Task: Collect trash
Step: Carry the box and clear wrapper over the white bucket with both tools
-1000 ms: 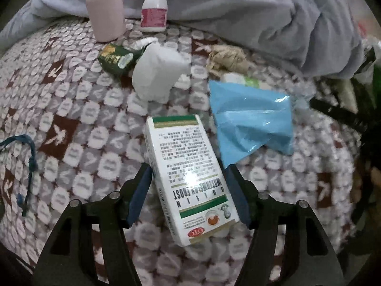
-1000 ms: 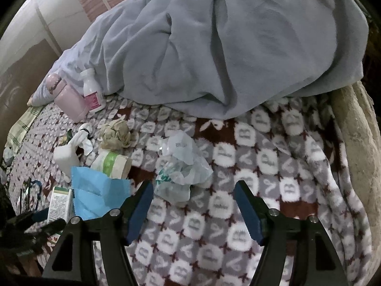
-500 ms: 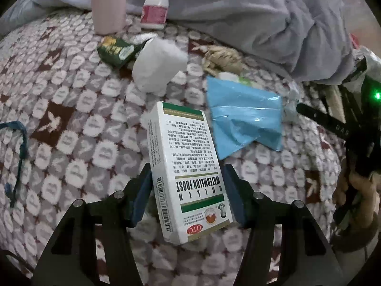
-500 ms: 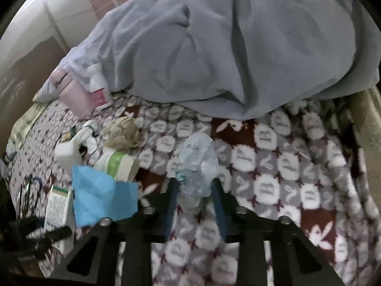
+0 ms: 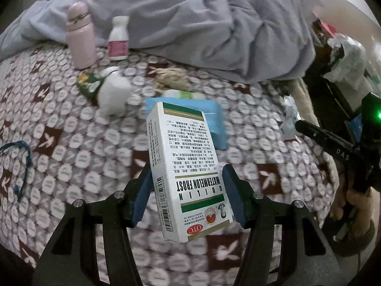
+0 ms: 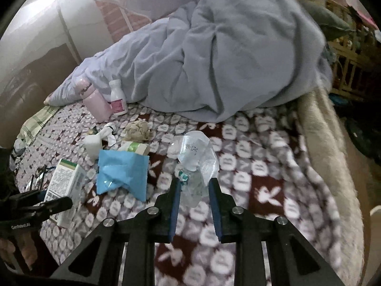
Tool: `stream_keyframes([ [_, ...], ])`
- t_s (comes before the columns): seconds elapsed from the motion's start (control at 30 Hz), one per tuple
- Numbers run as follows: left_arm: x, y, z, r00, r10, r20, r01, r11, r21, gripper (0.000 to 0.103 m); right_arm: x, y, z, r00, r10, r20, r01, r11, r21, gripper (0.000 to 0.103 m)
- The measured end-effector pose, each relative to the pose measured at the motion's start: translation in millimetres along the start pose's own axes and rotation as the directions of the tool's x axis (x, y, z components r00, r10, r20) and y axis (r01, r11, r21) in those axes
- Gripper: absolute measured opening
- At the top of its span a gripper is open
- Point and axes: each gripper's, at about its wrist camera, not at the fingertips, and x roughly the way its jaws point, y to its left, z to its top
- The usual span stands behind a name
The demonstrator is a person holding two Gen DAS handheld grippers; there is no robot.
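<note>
Bed covered by a patterned blanket [image 6: 252,164], maroon and grey with white ovals and rabbit motifs. A rumpled grey duvet [image 6: 226,54] is heaped along the far side. Pale wall and a dark cabinet front at far left in the right wrist view; cluttered floor and furniture beyond the bed's right edge.

Litter spread on the blanket: pink flask [image 5: 79,35] upright at the duvet's edge, white pill bottle [image 5: 118,38] with pink label just beside it. Nearer, a green wrapper [image 5: 87,84] touching a white tissue wad [image 5: 113,96], a crumpled brown paper ball [image 5: 172,79], a blue plastic bag [image 6: 122,172] partly over a green-and-white roll [image 6: 135,147]. Blue cord [image 5: 22,157] at the left edge of the left wrist view.

Left gripper [image 5: 187,193]: blue-padded fingers closed against both sides of a white medicine box [image 5: 188,169], lettered "WATERMELON FROST", gripped at its lower half. Box raised off the blanket, tilted, its top end leaning away over the blue bag.

Right gripper [image 6: 194,205]: fingers drawn narrow, pinching the bottom of a crumpled clear plastic bag [image 6: 196,152]. The bag stands up between and above the fingertips, its lower end close to the blanket; contact with the blanket cannot be told.
</note>
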Motion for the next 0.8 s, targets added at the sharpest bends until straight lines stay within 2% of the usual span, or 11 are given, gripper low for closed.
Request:
stream_keyframes([
  [0.4, 16.9, -83.9, 2.0, 1.0, -0.026, 0.008, 0.025, 0.991, 0.13, 0.057, -47.7, -38.1, -32.0, 0.996, -0.086, 0.019, 0.085, 0.996, 0.031, 0.023],
  [0.8, 39.6, -163.7, 7.7, 0.993, -0.118, -0.028, 0.121, 0.966, 0.23, 0.057, -89.0, -89.9, -54.1, 0.981, -0.19, 0.046, 0.184, 0.976, 0.115, 0.023],
])
